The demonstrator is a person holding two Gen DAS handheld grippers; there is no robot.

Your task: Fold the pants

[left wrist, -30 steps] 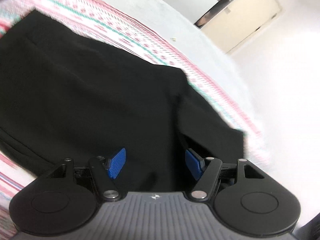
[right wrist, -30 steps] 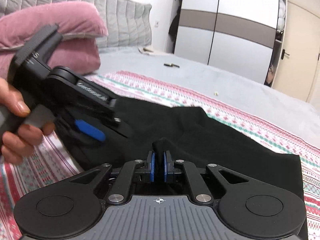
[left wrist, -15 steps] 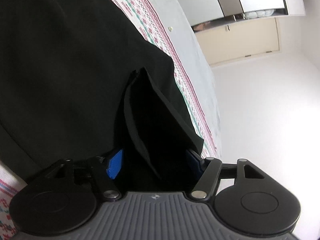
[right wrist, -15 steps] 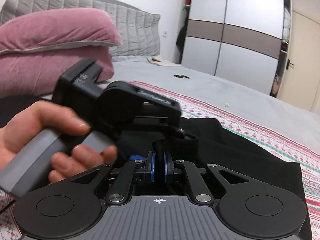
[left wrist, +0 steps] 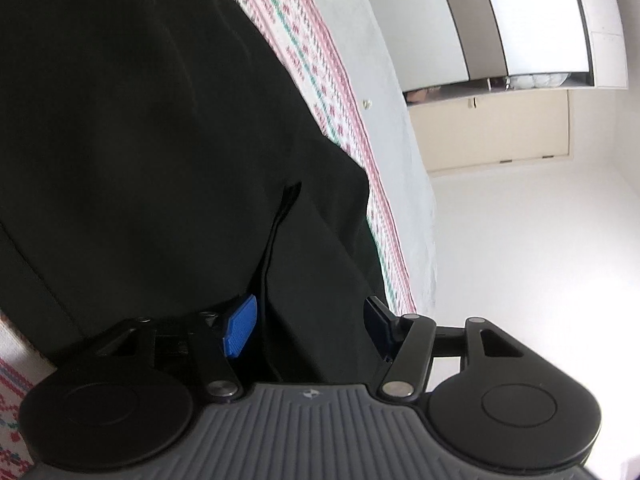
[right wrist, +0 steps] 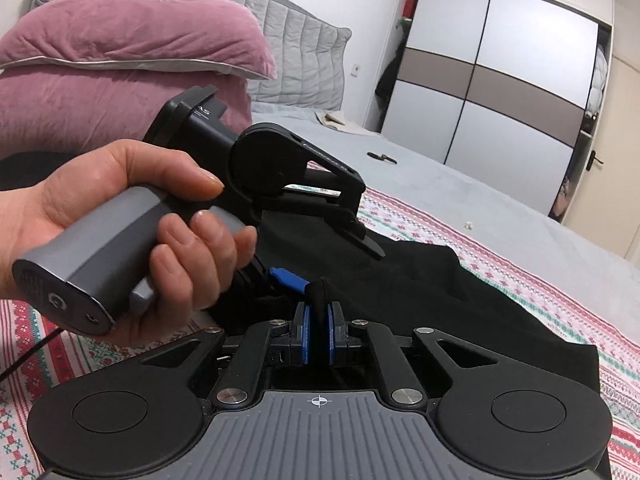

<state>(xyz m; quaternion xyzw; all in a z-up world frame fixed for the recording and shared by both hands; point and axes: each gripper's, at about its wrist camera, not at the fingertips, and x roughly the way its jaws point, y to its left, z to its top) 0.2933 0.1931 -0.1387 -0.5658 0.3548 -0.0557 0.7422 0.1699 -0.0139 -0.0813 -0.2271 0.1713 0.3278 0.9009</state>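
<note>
The black pants [right wrist: 460, 300] lie spread on a patterned bedspread [right wrist: 440, 216]. My right gripper [right wrist: 319, 332] is shut, its blue pads pinching a raised fold of the pants fabric near the front edge. A hand [right wrist: 120, 208] holds my left gripper [right wrist: 340, 268] just left of and beyond that fold, rolled on its side. Its jaws stand wide, one finger above the cloth and one blue pad lower. In the left wrist view the pants [left wrist: 140, 140] fill the picture. A loose flap of cloth lies between the spread fingers of the left gripper [left wrist: 308, 328], and I see no pad pressing on it.
Two pink pillows [right wrist: 120, 40] and a grey quilted headboard [right wrist: 304, 40] stand at the far left. A grey sheet [right wrist: 460, 176] with a small dark item [right wrist: 382, 156] lies beyond the bedspread. A wardrobe [right wrist: 500, 80] and a door [left wrist: 492, 132] are at the back.
The left gripper has rolled onto its side and come close to the right gripper. A flap of the pants now lies between its fingers. The right gripper keeps its pinch.
</note>
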